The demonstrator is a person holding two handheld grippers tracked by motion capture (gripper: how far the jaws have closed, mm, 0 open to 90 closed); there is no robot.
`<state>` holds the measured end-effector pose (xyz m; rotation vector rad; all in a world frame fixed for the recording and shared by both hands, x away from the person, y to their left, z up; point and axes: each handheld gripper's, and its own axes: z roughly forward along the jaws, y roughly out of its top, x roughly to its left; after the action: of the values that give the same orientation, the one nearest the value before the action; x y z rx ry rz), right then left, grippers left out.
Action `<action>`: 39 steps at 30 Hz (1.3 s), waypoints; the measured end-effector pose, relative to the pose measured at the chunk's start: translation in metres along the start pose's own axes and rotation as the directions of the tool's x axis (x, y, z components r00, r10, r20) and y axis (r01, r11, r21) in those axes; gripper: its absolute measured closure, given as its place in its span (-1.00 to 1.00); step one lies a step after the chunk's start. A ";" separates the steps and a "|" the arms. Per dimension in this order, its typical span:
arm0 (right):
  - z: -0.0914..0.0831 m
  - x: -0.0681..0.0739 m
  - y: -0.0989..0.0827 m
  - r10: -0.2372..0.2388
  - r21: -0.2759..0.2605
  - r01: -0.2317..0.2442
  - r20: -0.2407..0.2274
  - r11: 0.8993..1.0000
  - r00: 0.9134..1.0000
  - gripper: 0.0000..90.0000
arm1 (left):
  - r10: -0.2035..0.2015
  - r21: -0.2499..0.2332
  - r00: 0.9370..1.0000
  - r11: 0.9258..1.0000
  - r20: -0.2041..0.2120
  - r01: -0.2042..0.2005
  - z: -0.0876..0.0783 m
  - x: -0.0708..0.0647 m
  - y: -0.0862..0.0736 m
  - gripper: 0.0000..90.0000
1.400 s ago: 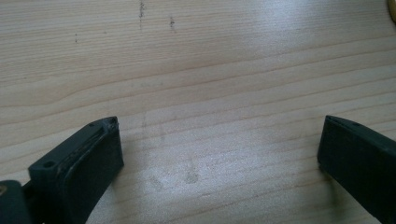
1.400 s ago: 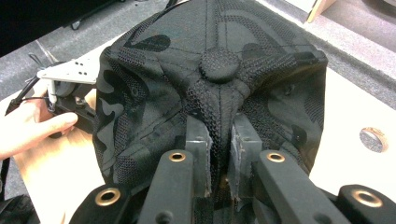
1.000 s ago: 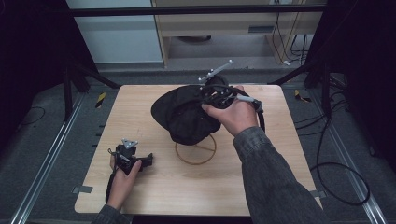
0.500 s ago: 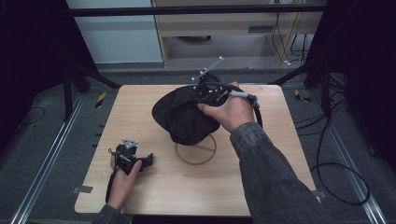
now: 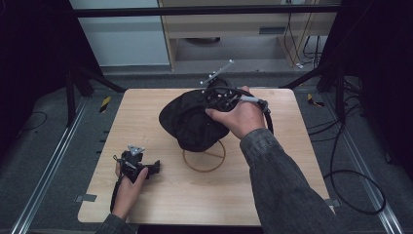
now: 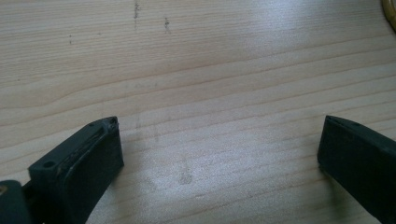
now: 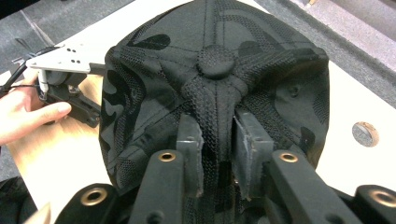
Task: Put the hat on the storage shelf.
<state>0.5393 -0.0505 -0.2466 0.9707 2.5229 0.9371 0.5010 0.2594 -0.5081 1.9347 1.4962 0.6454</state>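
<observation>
Right gripper (image 7: pixel 217 140) was pinching a fold of the soft, light black mesh fabric cap (image 7: pixel 215 84), jaws just easing apart; crown fold grips best.

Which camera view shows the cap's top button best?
The right gripper view: the button sits centred and close on the cap, seams meeting at it. The high view shows the cap as a dark mound, button indistinct. The left gripper view looks at the table.
</observation>
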 end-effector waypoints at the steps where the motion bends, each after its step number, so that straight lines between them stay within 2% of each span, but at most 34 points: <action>1: 0.000 0.000 0.000 0.003 -0.003 -0.003 0.000 1.000 1.000 0.57 | 0.001 0.000 1.000 1.000 0.000 -0.001 0.000 0.000 0.000 -1.00; 5: 0.000 -0.002 -0.001 0.009 -0.010 -0.009 0.003 1.000 1.000 0.45 | 0.001 0.000 1.000 1.000 0.000 -0.001 0.000 0.000 0.000 -1.00; 12: -0.002 -0.004 -0.001 0.031 -0.020 -0.031 0.013 0.999 0.999 0.11 | 0.002 0.000 1.000 1.000 0.000 -0.002 0.000 0.000 0.000 -1.00; 20: -0.013 -0.008 -0.005 0.051 -0.070 -0.051 0.003 0.996 0.999 -0.19 | 0.002 0.000 1.000 1.000 0.000 -0.002 0.000 0.000 0.000 -1.00; 26: -0.027 -0.010 -0.010 0.050 -0.090 -0.049 0.006 0.995 0.999 -0.29 | 0.002 0.000 1.000 1.000 0.000 -0.002 0.000 0.000 0.000 -1.00; 39: -0.052 -0.018 -0.022 0.067 -0.121 -0.065 0.017 0.991 0.998 -0.33 | 0.004 0.002 1.000 1.000 0.001 -0.004 0.000 0.000 0.000 -1.00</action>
<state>0.5175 -0.0996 -0.2221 1.0266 2.3986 1.0787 0.5006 0.2592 -0.5080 1.9398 1.4935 0.6441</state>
